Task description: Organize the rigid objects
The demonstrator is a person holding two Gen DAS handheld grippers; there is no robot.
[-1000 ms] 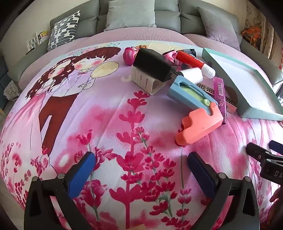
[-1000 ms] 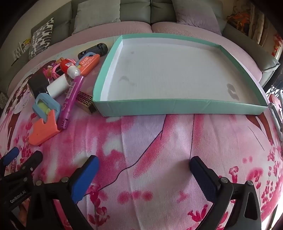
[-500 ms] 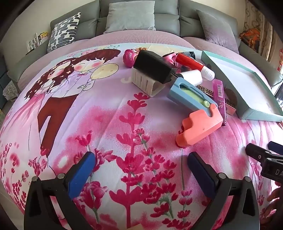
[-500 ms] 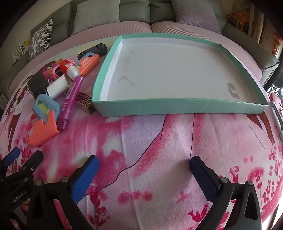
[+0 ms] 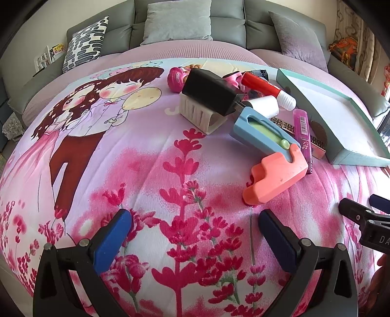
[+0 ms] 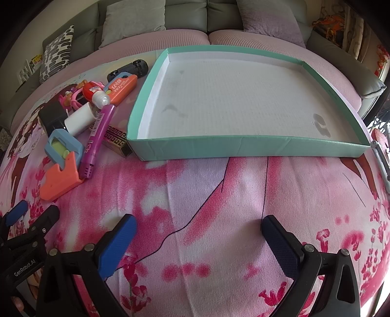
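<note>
A pile of rigid objects lies on the pink printed bedspread: an orange block (image 5: 274, 179), a blue holder (image 5: 262, 130), a purple marker (image 5: 302, 133), a white cylinder (image 5: 264, 107), a red glue stick (image 5: 267, 89), a black box (image 5: 212, 94) on a cream rack (image 5: 198, 117). An empty teal-rimmed tray (image 6: 243, 146) sits right of the pile. My left gripper (image 5: 195, 231) is open and empty, short of the orange block. My right gripper (image 6: 198, 234) is open and empty in front of the tray; the orange block (image 6: 61, 181) lies to its left.
A grey sofa with cushions (image 5: 176, 22) runs along the back. A patterned pillow (image 5: 85, 41) leans at the back left. A pink toy (image 5: 176, 79) and an orange case (image 6: 121, 87) lie at the far side of the pile. A metal bar (image 6: 381, 156) is at the right edge.
The left gripper has crept slightly forward toward the pile. The right gripper has barely moved. Both stay open.
</note>
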